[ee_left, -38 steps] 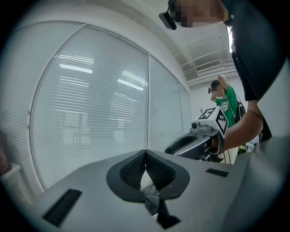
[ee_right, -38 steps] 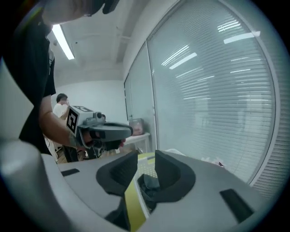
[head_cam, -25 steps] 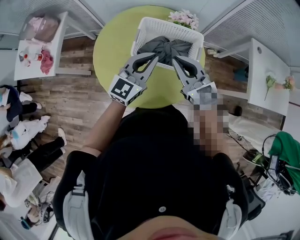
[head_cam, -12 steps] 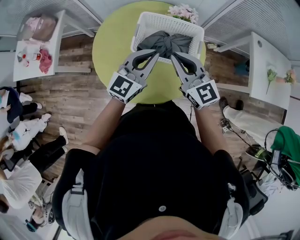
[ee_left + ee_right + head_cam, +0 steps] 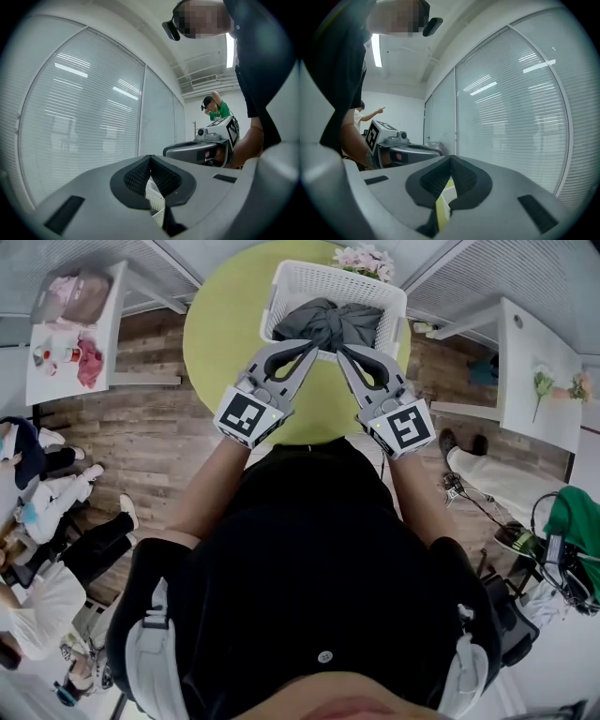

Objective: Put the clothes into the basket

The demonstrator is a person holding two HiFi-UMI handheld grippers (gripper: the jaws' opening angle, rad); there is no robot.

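A white mesh basket (image 5: pixel 284 287) stands on the round yellow-green table (image 5: pixel 220 343). A grey bundle of clothes (image 5: pixel 328 322) lies inside the basket. My left gripper (image 5: pixel 315 345) and right gripper (image 5: pixel 339 351) hover side by side at the basket's near rim, tips close to the cloth. In the left gripper view my left gripper (image 5: pixel 150 157) is shut with nothing between its pads, and white mesh shows below them. My right gripper (image 5: pixel 451 157) is likewise shut and empty in its own view, with the yellow table under it. Each gripper view shows the other gripper alongside.
Pink flowers (image 5: pixel 361 259) sit behind the basket. A white side table (image 5: pixel 80 343) with small items stands at the left and another white table (image 5: pixel 534 381) at the right. People (image 5: pixel 37 493) stand on the wooden floor at the left. Window blinds (image 5: pixel 84 117) lie ahead.
Both grippers stay shut and almost still. Their tips have drawn slightly back from over the grey clothes to the basket's near rim.
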